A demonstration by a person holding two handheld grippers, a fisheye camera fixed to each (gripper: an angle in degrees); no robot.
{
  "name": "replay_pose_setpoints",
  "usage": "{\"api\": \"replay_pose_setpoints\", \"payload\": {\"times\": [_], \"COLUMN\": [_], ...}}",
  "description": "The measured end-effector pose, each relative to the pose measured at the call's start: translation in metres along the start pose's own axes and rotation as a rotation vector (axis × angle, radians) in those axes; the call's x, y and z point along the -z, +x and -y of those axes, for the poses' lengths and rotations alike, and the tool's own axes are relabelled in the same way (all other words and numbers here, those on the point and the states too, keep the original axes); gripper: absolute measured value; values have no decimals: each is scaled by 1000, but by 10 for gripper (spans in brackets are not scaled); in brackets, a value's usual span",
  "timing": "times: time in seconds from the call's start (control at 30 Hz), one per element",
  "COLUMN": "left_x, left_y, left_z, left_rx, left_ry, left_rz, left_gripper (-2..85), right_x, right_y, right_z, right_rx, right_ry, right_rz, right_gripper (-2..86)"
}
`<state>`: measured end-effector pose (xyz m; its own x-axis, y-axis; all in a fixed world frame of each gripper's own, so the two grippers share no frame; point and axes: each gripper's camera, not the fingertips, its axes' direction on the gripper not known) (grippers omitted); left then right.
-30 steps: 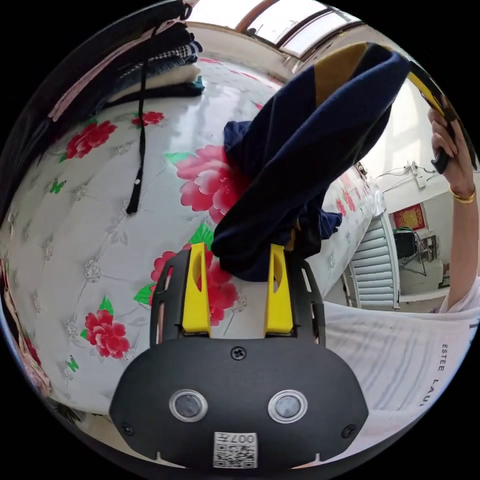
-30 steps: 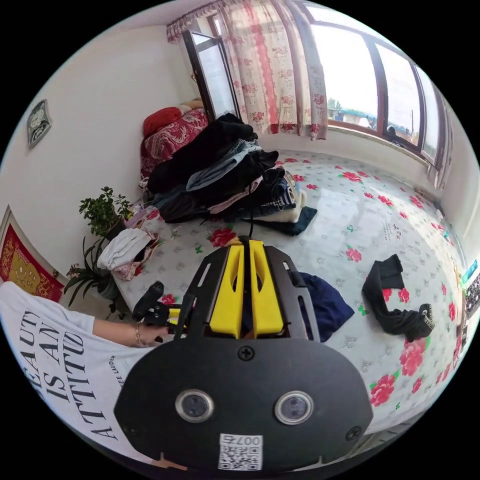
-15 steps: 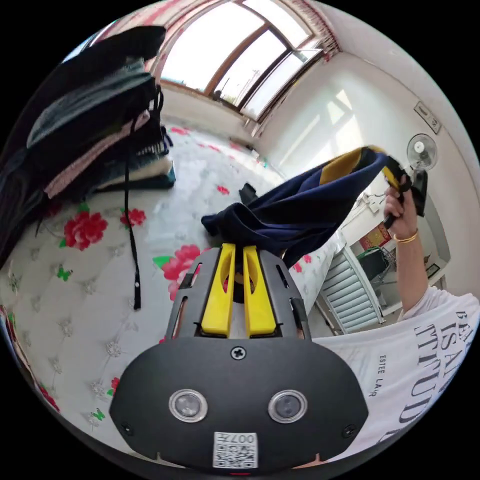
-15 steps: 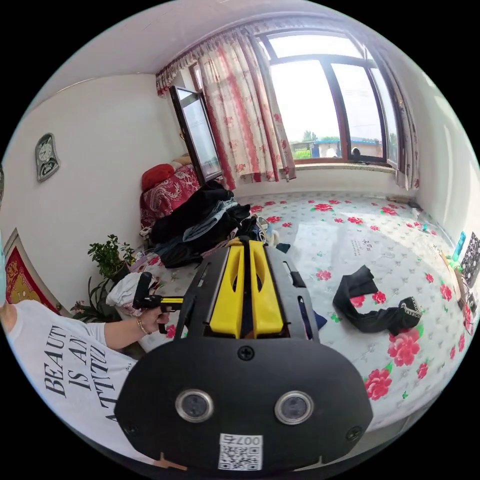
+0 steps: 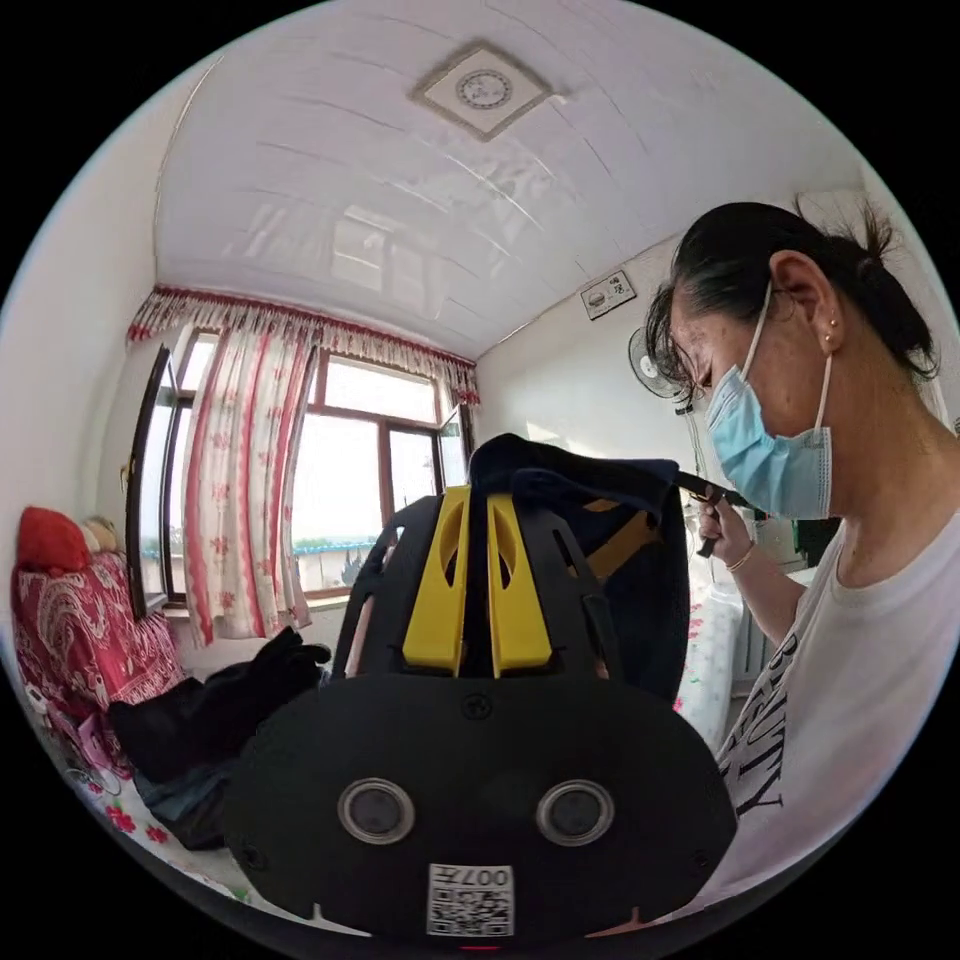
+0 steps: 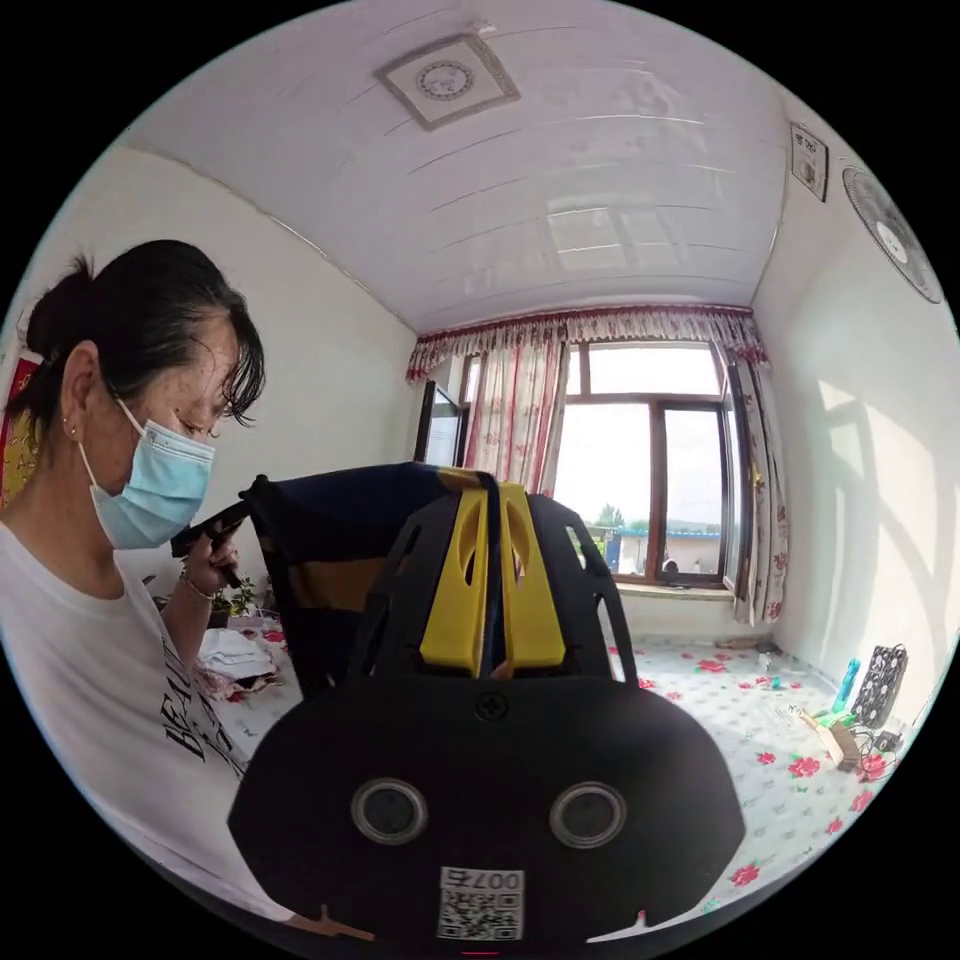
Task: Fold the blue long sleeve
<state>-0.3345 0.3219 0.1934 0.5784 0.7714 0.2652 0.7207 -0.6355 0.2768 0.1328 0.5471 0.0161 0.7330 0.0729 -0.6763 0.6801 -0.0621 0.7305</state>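
The blue long sleeve (image 5: 640, 560), dark navy with yellow bands, hangs in the air, stretched between both grippers. My left gripper (image 5: 478, 495) is shut on one upper edge of it, the cloth bunched over the yellow jaw tips. My right gripper (image 6: 490, 490) is shut on the other edge, and the long sleeve (image 6: 330, 550) drapes down to its left. In the left gripper view the right gripper (image 5: 705, 492) is in a hand beside the cloth. The right gripper view has the left gripper (image 6: 212, 528) in the other hand. The garment's lower part is hidden behind the gripper bodies.
A person in a white printed T-shirt (image 5: 840, 680) stands close behind the garment. A dark pile of clothes (image 5: 200, 700) lies low beside red bedding (image 5: 70, 630). The floral surface (image 6: 770, 720) spreads below the curtained window (image 6: 650, 470), with small items near the wall (image 6: 860, 690).
My left gripper closed on the garment, which I then raised off the floral surface with both grippers. Both cameras have tilted up toward the ceiling.
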Motion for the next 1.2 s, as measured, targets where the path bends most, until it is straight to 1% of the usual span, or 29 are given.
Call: {"api": "replay_pose_setpoints", "payload": {"times": [0.07,0.1,0.13,0.2,0.23,0.3,0.33,0.37,0.4,0.43,0.47,0.5,0.53,0.57,0.63,0.7,0.73,0.77,0.8,0.83,0.87,0.9,0.97,1.0,1.03,1.07,1.1,1.13,1.2], "left_x": [-11,-27,-37,-92,-109,-184,-202,-233,-260,-271,-285,-285,-282,-275,-266,-256,-252,-244,-237,-236,-235,-237,-242,-246,-248,-254,-261,-263,-268], "left_y": [5,3,0,-29,-40,-94,-108,-137,-161,-173,-189,-197,-198,-195,-185,-176,-175,-171,-165,-162,-155,-149,-148,-150,-150,-154,-165,-173,-214], "left_z": [2,-4,-9,-42,-55,-121,-142,-188,-236,-260,-304,-340,-355,-383,-434,-521,-545,-589,-629,-647,-681,-713,-753,-773,-773,-778,-785,-788,-799], "left_rx": [-35,-46,-43,37,73,226,272,345,390,424,461,504,518,514,504,561,600,677,741,761,778,779,766,717,656,560,534,522,398], "left_ry": [-28,-70,-99,-247,-287,-456,-492,-554,-644,-690,-771,-798,-794,-799,-871,-1069,-1120,-1198,-1269,-1306,-1388,-1483,-1601,-1666,-1662,-1673,-1703,-1725,-1842], "left_rz": [42,79,96,97,91,71,89,147,221,260,313,340,336,340,391,410,409,392,371,365,358,360,380,396,411,385,353,358,442], "left_gripper": [2,4,5,16,20,45,51,62,75,82,91,95,94,94,94,97,99,106,114,118,126,131,128,104,93,74,47,29,1], "right_x": [-6,-13,-29,-65,-96,-150,-189,-228,-247,-281,-307,-317,-332,-334,-330,-327,-324,-320,-318,-313,-309,-308,-313,-315,-321,-326,-328,-336,-347], "right_y": [5,8,17,34,47,69,83,98,106,124,141,147,160,167,167,162,160,159,159,159,159,159,154,152,148,147,147,151,171], "right_z": [4,2,-4,-20,-37,-72,-103,-140,-160,-203,-246,-268,-312,-351,-408,-466,-505,-542,-559,-588,-614,-624,-664,-673,-690,-695,-697,-702,-706], "right_rx": [23,25,19,-1,-24,-58,-76,-95,-108,-171,-218,-232,-289,-350,-384,-380,-390,-411,-424,-452,-481,-497,-513,-510,-499,-448,-419,-414,-439], "right_ry": [-2,-15,-53,-131,-200,-318,-401,-487,-534,-635,-728,-773,-867,-907,-968,-1088,-1179,-1267,-1307,-1375,-1428,-1449,-1557,-1585,-1643,-1651,-1658,-1693,-1734], "right_rz": [-7,-11,-12,-9,-16,-37,-63,-82,-89,-108,-99,-91,-74,-21,18,-1,-14,-21,-22,-27,-36,-33,-5,7,35,-13,-19,37,65], "right_gripper": [4,4,4,6,7,11,16,23,27,36,45,50,59,65,73,80,84,87,88,89,88,88,83,80,73,64,57,43,23]}}
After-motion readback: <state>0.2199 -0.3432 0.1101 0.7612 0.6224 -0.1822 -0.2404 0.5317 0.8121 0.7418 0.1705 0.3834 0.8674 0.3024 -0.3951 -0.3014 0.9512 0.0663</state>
